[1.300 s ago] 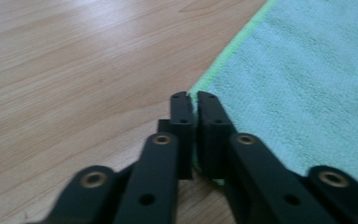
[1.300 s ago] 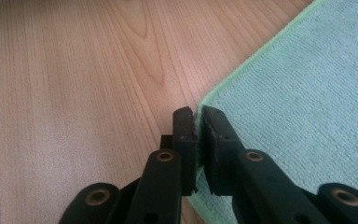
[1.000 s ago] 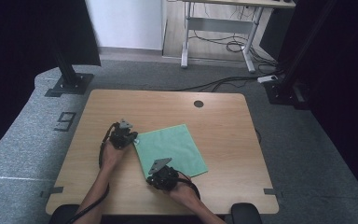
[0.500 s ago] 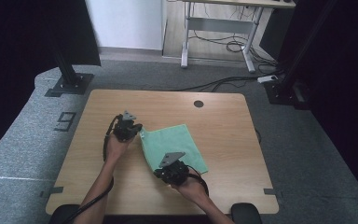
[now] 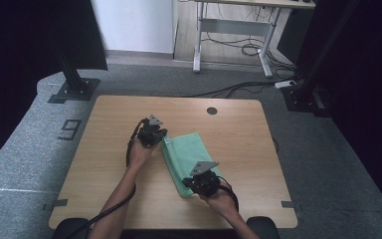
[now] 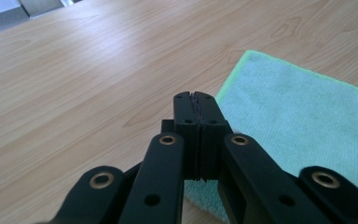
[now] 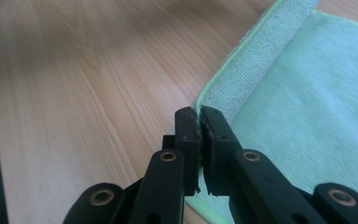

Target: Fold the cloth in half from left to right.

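Observation:
A green cloth point(image 5: 191, 154) lies on the wooden table point(image 5: 104, 129), its left edge lifted and curled over toward the right. My left gripper point(image 5: 160, 136) is at the cloth's far left corner, jaws shut with the cloth point(image 6: 298, 112) at and under their tips point(image 6: 196, 95). My right gripper point(image 5: 190, 182) is at the near left corner. In the right gripper view its jaws point(image 7: 199, 113) are pinched on the hem of the cloth point(image 7: 256, 56), which rises from them as a raised fold.
A round cable hole point(image 5: 212, 110) sits near the table's far edge. Bare wood stretches left of the cloth and to its right. Black stand feet point(image 5: 72, 89) and a desk frame with cables point(image 5: 238, 47) are on the floor beyond the table.
Both grippers have moved to the right and slightly away from the person, carrying the cloth's left edge with them. The cloth now looks narrower.

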The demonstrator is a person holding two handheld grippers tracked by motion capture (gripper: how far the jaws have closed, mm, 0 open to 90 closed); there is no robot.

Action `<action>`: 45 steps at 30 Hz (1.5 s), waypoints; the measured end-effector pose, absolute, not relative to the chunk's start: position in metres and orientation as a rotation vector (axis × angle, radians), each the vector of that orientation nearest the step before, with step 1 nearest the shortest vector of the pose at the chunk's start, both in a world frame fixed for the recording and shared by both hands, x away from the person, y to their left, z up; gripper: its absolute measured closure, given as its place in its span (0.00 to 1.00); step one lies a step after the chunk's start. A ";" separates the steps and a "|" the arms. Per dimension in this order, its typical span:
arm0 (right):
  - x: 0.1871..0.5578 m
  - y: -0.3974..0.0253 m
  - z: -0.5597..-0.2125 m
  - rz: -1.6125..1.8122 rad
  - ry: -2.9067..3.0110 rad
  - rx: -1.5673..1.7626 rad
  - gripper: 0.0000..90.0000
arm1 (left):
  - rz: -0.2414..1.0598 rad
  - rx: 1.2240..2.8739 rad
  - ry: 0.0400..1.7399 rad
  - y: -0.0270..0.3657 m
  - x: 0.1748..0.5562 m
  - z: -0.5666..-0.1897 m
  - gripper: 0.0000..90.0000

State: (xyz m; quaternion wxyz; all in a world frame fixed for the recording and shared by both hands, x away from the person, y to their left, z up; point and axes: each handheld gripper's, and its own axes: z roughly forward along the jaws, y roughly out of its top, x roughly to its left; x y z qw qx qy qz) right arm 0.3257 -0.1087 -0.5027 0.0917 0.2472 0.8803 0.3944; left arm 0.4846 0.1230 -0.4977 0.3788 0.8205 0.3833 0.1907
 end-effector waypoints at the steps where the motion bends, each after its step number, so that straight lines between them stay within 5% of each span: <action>1: 0.326 -0.112 -0.503 1.169 2.610 0.746 0.94 | 0.485 2.097 0.975 0.120 0.485 -0.498 0.99; 45: 0.343 -0.197 -0.517 1.121 2.501 1.040 0.94 | 0.473 2.191 0.912 0.042 0.511 -0.513 0.98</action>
